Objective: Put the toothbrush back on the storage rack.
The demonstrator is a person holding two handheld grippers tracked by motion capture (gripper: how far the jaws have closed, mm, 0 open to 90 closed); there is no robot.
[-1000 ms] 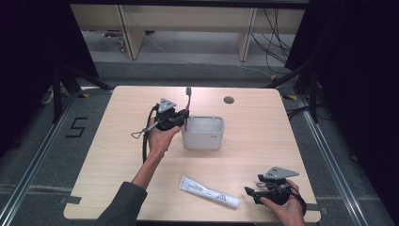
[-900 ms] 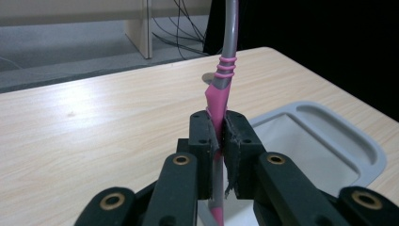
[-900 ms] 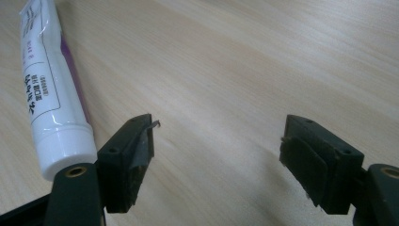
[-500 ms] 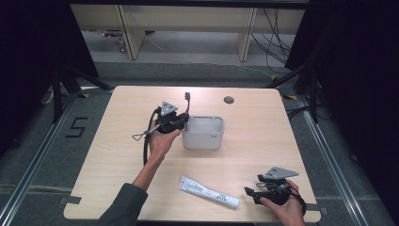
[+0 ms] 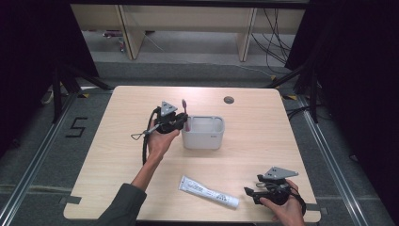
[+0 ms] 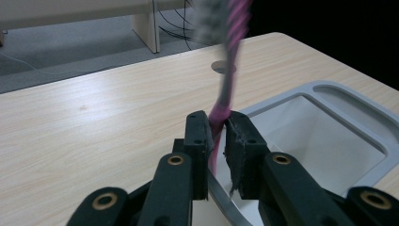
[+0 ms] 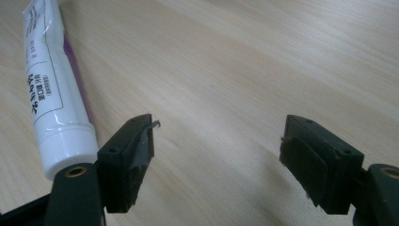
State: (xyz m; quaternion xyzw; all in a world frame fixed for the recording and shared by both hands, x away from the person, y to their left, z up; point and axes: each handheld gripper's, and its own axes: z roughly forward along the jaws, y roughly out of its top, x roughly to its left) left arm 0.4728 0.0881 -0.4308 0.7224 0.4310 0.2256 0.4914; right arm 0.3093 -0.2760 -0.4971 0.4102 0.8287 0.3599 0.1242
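Overhead, the left gripper point(image 5: 181, 123) stands at the nine o'clock side of the grey holder point(image 5: 203, 133), a pink toothbrush point(image 5: 185, 111) upright between its jaws. The right gripper point(image 5: 254, 194) rests at the table's five o'clock corner, a white tube point(image 5: 208, 192) lying just beside it at nine o'clock.

Along the left gripper point(image 6: 217, 136), the jaws have just been opening slightly, the toothbrush point(image 6: 226, 89) between them over the holder point(image 6: 339, 113).

Along the right gripper point(image 7: 216, 150), the jaws gape wide, gripping nothing, the tube point(image 7: 51, 94) at ten o'clock.
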